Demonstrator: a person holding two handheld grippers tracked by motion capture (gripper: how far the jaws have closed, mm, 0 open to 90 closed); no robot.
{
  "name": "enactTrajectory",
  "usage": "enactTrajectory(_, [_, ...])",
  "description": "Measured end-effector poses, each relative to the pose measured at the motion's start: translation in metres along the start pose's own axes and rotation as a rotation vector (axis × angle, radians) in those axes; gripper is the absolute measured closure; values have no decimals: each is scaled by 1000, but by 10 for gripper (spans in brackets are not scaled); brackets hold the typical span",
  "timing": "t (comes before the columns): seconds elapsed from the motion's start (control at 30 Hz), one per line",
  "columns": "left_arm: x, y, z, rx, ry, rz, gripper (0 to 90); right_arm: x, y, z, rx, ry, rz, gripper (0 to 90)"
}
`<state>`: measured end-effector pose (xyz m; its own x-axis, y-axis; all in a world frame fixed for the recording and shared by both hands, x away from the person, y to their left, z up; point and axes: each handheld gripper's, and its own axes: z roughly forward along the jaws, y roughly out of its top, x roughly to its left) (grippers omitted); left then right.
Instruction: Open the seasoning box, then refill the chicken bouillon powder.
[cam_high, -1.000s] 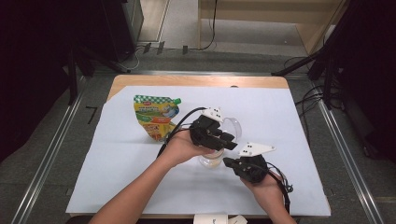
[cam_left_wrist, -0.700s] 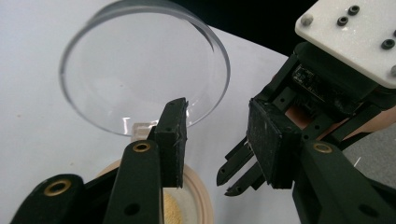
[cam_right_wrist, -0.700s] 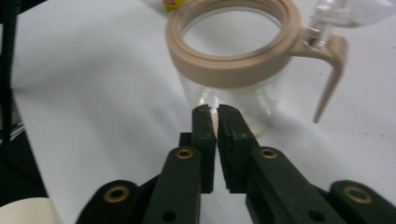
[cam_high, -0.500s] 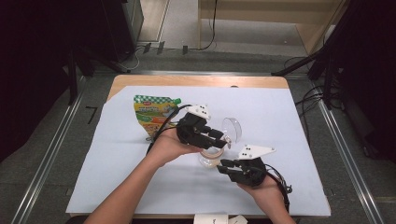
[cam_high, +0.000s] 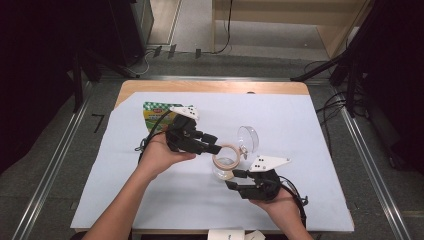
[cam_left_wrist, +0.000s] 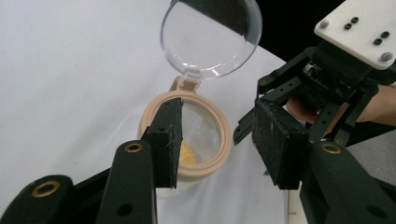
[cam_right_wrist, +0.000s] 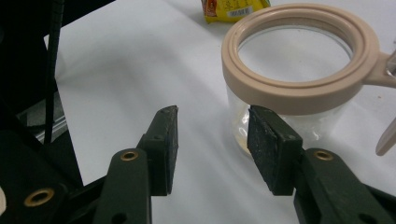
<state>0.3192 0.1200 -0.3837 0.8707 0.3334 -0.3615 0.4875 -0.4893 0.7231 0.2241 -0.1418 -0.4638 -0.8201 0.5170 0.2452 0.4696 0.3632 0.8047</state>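
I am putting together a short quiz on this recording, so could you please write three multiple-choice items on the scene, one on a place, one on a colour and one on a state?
1. Where does the snack pouch lie on the white sheet?
A. at its far left, beyond the left gripper
B. at its near right corner
C. inside the jar

2. What colour is the jar's rim?
A. blue
B. beige
C. black

3. How is the jar's clear lid?
A. shut
B. lying apart on the sheet
C. swung open on its hinge

Key: 1 A, the high view shows it past the left hand. 2 B, the right gripper view shows a beige ring. 3 C, the left gripper view shows it standing up behind the mouth.
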Motion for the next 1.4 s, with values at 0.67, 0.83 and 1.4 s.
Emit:
enactTrajectory(0.67, [19,-20,-60,-41,136,-23,440,9,2,11,39,19,-48,506])
enactTrajectory(0.83, [24,-24,-75,-55,159,-41,437,9,2,11,40,22,-45,506])
enactTrajectory(1.4, [39,-48,-117,-72,253,-73,427,11,4,16,50,40,-56,508])
